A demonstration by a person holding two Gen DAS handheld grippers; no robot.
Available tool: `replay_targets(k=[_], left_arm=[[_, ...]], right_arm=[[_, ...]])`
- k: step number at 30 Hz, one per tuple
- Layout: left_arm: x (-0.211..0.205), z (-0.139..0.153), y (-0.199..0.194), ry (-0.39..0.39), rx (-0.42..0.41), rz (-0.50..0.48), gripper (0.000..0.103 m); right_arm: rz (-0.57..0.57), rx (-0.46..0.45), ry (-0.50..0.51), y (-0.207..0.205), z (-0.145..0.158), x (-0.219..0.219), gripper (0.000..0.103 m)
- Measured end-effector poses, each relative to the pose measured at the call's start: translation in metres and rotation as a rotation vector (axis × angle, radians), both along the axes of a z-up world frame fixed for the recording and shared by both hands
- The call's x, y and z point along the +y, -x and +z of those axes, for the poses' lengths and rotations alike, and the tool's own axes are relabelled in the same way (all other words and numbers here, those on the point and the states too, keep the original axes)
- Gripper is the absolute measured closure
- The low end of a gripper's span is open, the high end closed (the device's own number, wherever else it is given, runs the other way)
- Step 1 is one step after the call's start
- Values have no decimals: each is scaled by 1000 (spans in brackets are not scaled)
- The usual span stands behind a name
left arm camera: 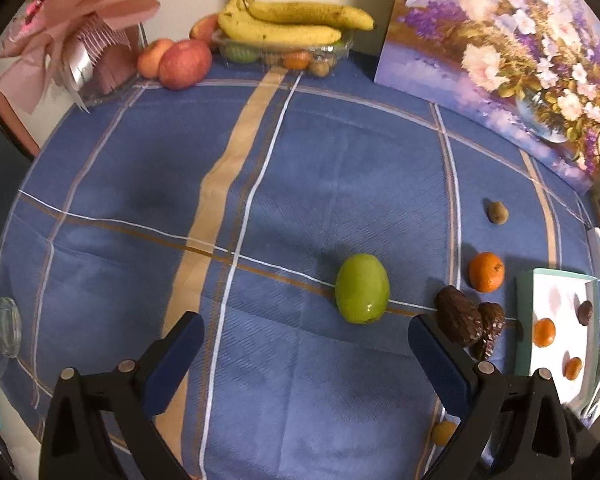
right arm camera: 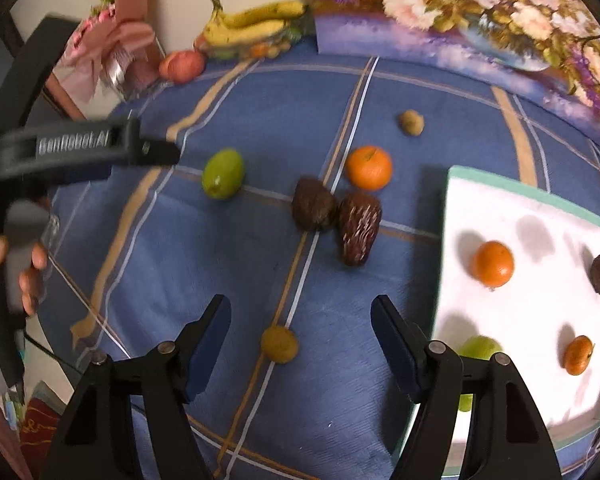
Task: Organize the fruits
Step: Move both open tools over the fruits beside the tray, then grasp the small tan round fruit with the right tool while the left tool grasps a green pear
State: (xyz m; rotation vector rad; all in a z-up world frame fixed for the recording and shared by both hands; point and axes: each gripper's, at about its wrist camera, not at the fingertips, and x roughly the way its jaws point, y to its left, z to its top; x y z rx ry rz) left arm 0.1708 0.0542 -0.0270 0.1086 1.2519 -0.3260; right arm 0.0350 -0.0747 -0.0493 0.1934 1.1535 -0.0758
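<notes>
My left gripper (left arm camera: pixel 306 330) is open over the blue checked cloth, with nothing between its fingers. A green fruit (left arm camera: pixel 362 288) (right arm camera: pixel 223 174) lies just beyond them. My right gripper (right arm camera: pixel 302 308) is open, and a small yellow-brown fruit (right arm camera: pixel 279 344) (left arm camera: pixel 443 432) lies between its fingers without touching either pad. Two dark brown fruits (right arm camera: pixel 314 204) (left arm camera: pixel 458 316), an orange (right arm camera: pixel 369 167) (left arm camera: pixel 486 272) and a small brown fruit (right arm camera: pixel 411 122) (left arm camera: pixel 498 212) lie loose on the cloth. The white tray (right arm camera: pixel 500 208) (left arm camera: pixel 556 300) at the right holds two oranges, a dark fruit and a green fruit.
Bananas (left arm camera: pixel 292 20) rest on a clear box of fruit at the back, with apples (left arm camera: pixel 184 64) beside it. A flower painting (left arm camera: pixel 500 52) leans at the back right and a pink bouquet (left arm camera: pixel 72 12) stands at the back left. A glass mug (left arm camera: pixel 0 320) sits at the left edge.
</notes>
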Motion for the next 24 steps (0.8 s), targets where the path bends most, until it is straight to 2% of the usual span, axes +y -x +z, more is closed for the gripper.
replay_targets(k=[2,11,13,17,18,20,22,24], left_arm=[[-4,-9,-4,3,18,-3,0],[-23,-35,-17,38,69,-7,3],[-26,-39,-18,44,80,-9,14],[-31,-45,-19,46,92,-11,27],[-31,-46,-19,51,95,-13,34],[-34,-48,-19,52,100,-16,40],[-36,-49,-18,61,107,-25,52],[-37,-50,-18,73,112,-33,61]], right_arm=[[12,25,-1,-2,-8,3,36],[48,138,13,-6,-41,14,37],[52,152,21,-6,-45,15,39],[57,156,39,-6,-46,17,44],[58,157,43,-6,-46,17,47],[62,159,57,-5,-45,18,53],[65,158,49,-6,-45,20,56],[69,156,46,-6,-46,25,65]])
